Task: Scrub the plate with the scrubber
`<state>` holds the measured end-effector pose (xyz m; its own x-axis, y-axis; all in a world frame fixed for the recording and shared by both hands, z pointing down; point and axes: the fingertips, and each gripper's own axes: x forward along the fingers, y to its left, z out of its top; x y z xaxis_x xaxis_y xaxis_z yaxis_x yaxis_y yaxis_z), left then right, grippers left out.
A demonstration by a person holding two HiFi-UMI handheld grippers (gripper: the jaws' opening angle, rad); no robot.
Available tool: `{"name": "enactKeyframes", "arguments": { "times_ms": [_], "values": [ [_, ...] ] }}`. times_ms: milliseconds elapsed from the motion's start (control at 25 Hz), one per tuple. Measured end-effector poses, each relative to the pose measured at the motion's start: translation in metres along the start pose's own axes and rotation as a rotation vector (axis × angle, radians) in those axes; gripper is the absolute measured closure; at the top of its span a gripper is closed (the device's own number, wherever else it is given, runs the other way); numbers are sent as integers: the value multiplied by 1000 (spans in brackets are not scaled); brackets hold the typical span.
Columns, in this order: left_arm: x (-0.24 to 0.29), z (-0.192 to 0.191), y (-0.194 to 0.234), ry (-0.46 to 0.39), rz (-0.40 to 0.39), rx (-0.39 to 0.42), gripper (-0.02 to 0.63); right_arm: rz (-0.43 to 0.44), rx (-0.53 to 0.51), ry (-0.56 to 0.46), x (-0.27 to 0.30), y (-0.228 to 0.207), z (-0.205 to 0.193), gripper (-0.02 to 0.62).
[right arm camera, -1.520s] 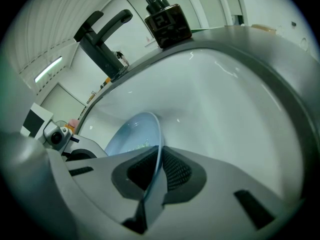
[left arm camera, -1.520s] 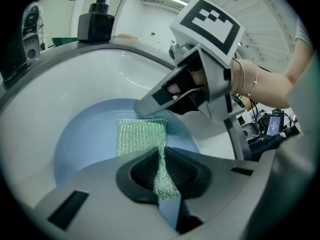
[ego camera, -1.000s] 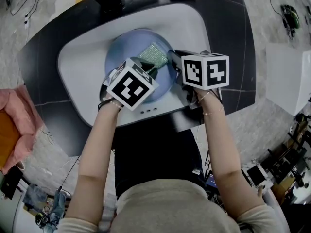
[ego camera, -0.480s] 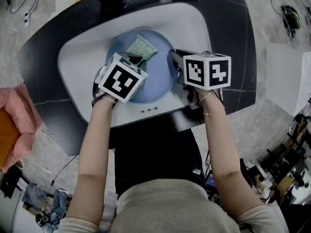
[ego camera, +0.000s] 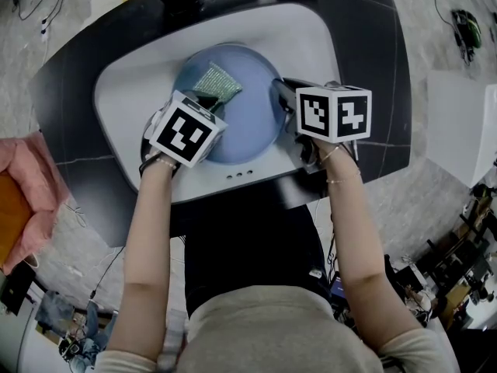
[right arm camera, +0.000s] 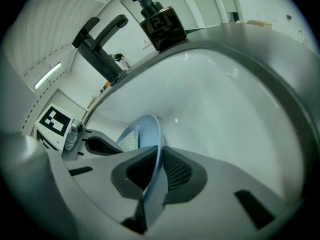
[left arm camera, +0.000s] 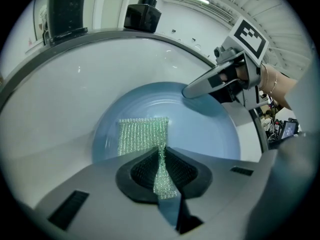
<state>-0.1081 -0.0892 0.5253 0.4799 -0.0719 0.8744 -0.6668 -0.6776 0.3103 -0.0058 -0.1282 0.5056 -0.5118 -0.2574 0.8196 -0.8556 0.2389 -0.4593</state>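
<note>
Detail varies by camera. The head view alone gives the full layout: a round, pale-blue plate (ego camera: 247,123) lies in a white sink (ego camera: 124,103) with rounded corners, set in a dark countertop (ego camera: 365,68). Only the left gripper view shows the scrubber (left arm camera: 142,134) as a glittery green knitted mesh. It is a flat rectangle spread on the plate's smooth inner face, and one narrow end is gathered up and pinched tight between the ribbed black pads of the left gripper (left arm camera: 162,159). Only the right gripper view shows the plate edge-on. Its thin rim runs straight between the ribbed pads of the right gripper (right arm camera: 159,159), which are clamped on it at the plate's right side. That view also takes in a dark lever faucet (right arm camera: 100,46) and a black, square-bodied soap dispenser (right arm camera: 160,24) with a pump top, both on the ledge behind the sink. From above, the scrubber sits on the far-left part of the plate, apart from the right gripper's jaws.
</note>
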Motion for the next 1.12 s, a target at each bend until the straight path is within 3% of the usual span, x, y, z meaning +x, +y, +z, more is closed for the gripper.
{"name": "enactKeyframes", "arguments": {
  "times_ms": [520, 880, 1120],
  "values": [
    [-4, -26, -36, 93, -69, 58, 552, -3, 0, -5, -3, -3, 3, 555],
    [-4, -23, -56, 100, -121, 110, 552, -5, -4, -7, -3, -2, 3, 555],
    [-4, -9, -78, 65, -216, 89, 552, -8, -7, -5, -4, -1, 3, 555]
  ]
}}
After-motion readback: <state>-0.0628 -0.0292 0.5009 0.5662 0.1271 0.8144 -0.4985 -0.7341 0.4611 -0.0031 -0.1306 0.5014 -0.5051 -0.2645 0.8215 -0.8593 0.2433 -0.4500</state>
